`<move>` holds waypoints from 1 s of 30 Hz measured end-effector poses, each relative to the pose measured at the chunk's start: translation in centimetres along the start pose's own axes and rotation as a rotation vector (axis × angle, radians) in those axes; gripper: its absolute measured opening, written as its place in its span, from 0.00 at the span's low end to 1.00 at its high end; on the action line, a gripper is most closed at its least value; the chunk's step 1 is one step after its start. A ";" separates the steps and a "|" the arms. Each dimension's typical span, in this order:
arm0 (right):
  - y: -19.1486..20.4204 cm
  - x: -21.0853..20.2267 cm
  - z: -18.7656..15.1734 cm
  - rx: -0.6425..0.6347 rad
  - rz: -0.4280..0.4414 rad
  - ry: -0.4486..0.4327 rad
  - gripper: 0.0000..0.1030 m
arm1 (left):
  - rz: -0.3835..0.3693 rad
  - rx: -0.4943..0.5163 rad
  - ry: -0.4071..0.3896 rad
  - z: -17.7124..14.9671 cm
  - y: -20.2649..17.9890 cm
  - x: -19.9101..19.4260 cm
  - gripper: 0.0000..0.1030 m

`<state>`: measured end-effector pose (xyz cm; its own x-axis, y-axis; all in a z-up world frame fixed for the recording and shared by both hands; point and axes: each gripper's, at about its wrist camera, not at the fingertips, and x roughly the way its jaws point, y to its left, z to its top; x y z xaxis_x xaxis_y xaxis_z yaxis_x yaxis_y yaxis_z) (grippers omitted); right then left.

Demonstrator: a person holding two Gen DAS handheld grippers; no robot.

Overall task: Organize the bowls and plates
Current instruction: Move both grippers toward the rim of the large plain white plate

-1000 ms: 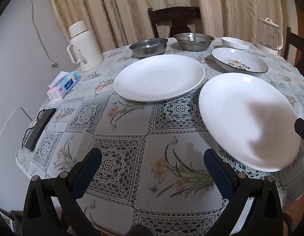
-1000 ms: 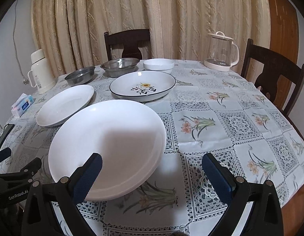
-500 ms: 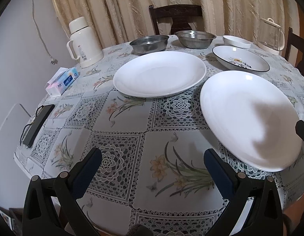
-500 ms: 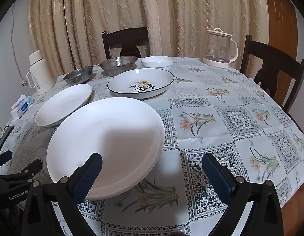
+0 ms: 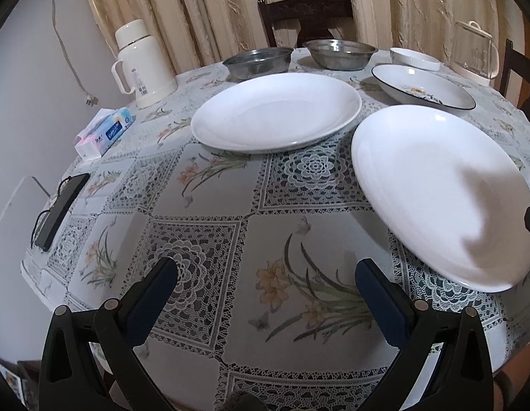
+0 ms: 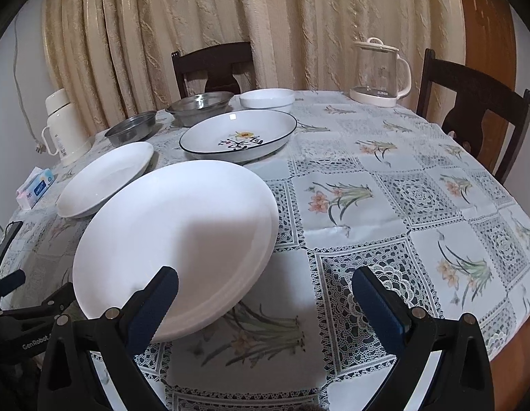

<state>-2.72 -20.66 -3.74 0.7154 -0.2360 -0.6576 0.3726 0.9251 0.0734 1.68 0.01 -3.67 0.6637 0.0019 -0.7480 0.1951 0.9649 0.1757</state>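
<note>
Both cameras edged lower; plain white near plate [image 6: 176, 239] unmoved; left gripper [image 5: 265, 287] and right gripper [image 6: 265, 291] fingers released.

Left claw [image 5: 265, 286]: jaws spread wide, nothing held, poised low above counter [image 5: 210, 205] near edge. Right claw [image 6: 265, 286]: jaws equally wide, empty, same height above counter.

The left gripper [image 5: 265, 286] is built of black plastic arms, each tipped with a dark blue ribbed pad and fastened by silver round pins. The right gripper [image 6: 265, 286] is made alike. White lettering reading "GenRobot" is printed on the black body seen beside the right gripper's blue pad.
</note>
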 end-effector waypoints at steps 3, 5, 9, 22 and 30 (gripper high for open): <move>0.0 0.2 -0.1 0.000 0.001 0.005 1.00 | -0.005 -0.004 0.003 -0.1 0.1 0.3 1.00; 0.1 0.3 -0.2 -0.001 0.002 0.011 1.00 | -0.007 -0.005 0.002 -0.1 0.1 0.4 1.00; 0.2 0.6 -0.4 -0.004 0.003 0.021 1.00 | -0.013 -0.011 -0.003 -0.1 0.2 0.6 1.00; -0.2 0.9 -0.8 0.016 0.013 0.043 1.00 | -0.143 -0.132 0.003 -0.9 2.2 1.6 1.00; -0.6 1.5 -1.0 0.048 0.040 0.076 1.00 | -0.148 -0.135 -0.043 -1.6 2.1 1.3 1.00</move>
<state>-2.45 -21.29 -5.55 0.6842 -0.1745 -0.7082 0.3740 0.9175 0.1353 1.78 2.48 -5.32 0.6657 -0.1510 -0.7308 0.1959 0.9803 -0.0241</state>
